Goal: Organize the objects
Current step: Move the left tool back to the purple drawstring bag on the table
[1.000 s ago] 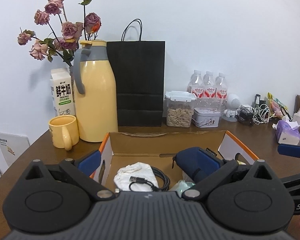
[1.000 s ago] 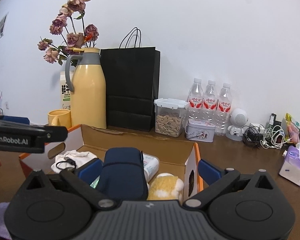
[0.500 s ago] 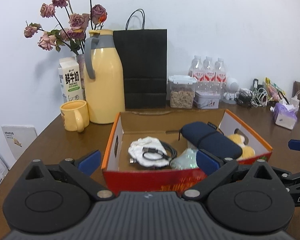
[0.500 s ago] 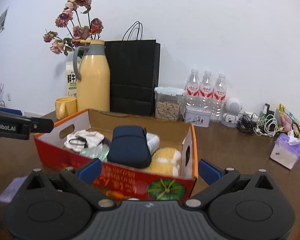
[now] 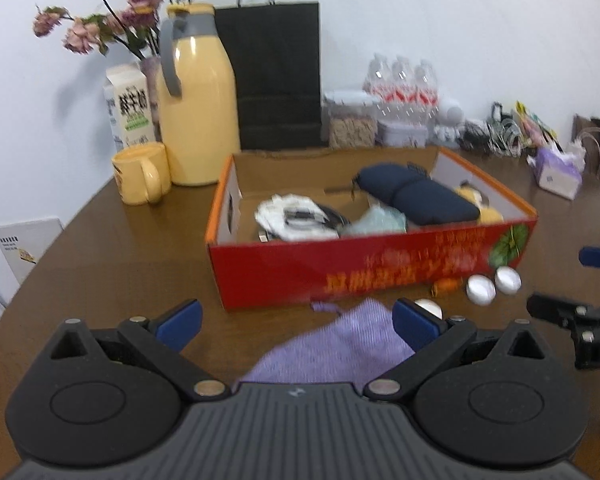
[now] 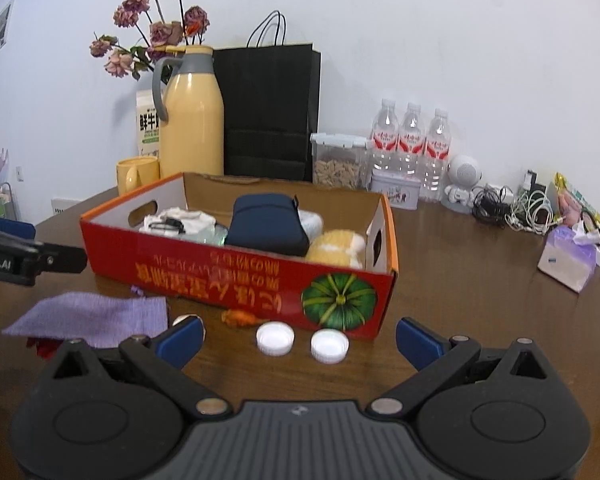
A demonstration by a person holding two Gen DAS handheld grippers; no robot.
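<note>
A red cardboard box (image 6: 240, 276) (image 5: 360, 272) stands mid-table. Inside lie a navy pouch (image 6: 266, 224) (image 5: 416, 196), a white cloth with a black cable (image 6: 176, 218) (image 5: 292, 218) and a yellow plush toy (image 6: 334, 246). In front of the box lie a purple cloth bag (image 6: 96, 314) (image 5: 332, 352), two white bottle caps (image 6: 275, 338) (image 6: 329, 345) and a small orange item (image 6: 238, 317). My right gripper (image 6: 298, 340) is open just short of the caps, holding nothing. My left gripper (image 5: 296, 322) is open above the purple bag, also holding nothing.
Behind the box stand a yellow thermos jug (image 6: 192, 120), a yellow mug (image 5: 140, 174), a milk carton (image 5: 130, 110), a black paper bag (image 6: 274, 112), a seed container (image 6: 338, 166), three water bottles (image 6: 412, 136) and a tin (image 6: 396, 190). Cables (image 6: 516, 208) and a tissue pack (image 6: 568, 256) lie at the right.
Both grippers have drawn back from the box toward the table's near side. The navy pouch, between my right fingers a second ago, now lies in the box. The caps and purple bag came into view.
</note>
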